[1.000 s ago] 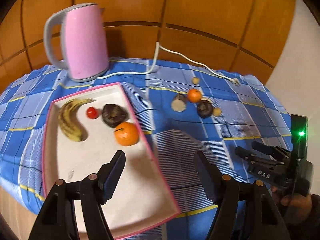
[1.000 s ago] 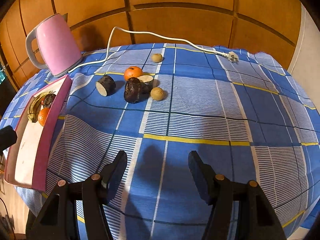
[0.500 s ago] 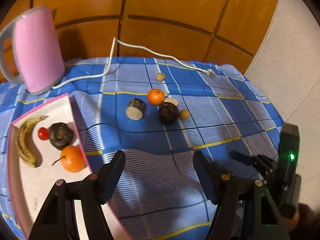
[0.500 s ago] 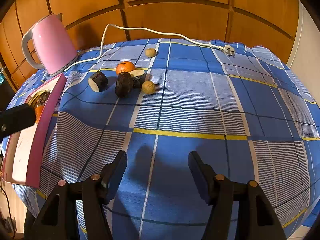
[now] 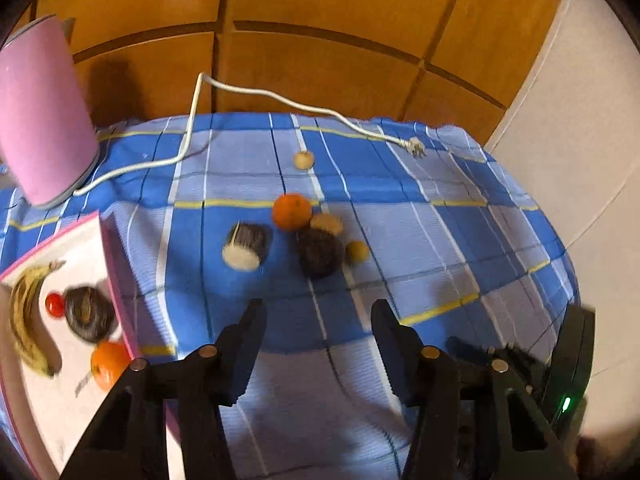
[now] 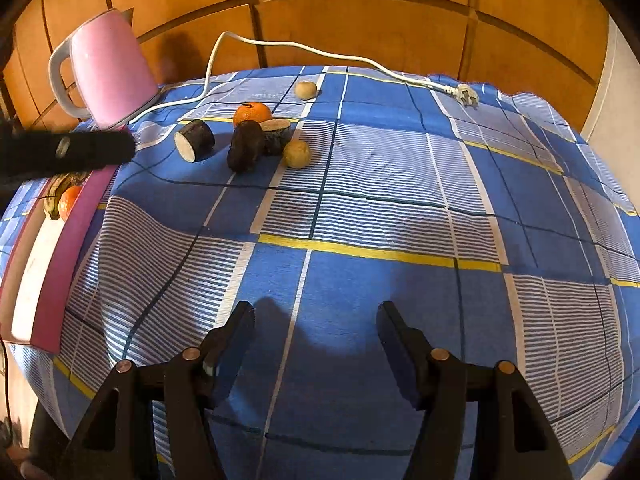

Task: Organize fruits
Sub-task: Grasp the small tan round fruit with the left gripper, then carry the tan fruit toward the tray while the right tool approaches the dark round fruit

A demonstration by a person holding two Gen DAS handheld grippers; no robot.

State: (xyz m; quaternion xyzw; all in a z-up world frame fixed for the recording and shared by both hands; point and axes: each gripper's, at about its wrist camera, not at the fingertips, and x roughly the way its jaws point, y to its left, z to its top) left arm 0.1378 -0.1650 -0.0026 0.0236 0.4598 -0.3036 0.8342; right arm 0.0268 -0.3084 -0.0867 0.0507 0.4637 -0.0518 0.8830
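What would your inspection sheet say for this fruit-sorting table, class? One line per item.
Surface: checked blue tablecloth, rumpled.
Job's things: tray holds banana, cherry tomato, a dark fruit and an orange; loose on the cloth are an orange, dark pieces and small tan fruits.
Clutter: pink kettle.
Grippers: left gripper jaws have just been closing, nothing between them; right gripper open, empty.
Cables: white cord, plug lying unplugged.
Surroundings: wooden panelling.
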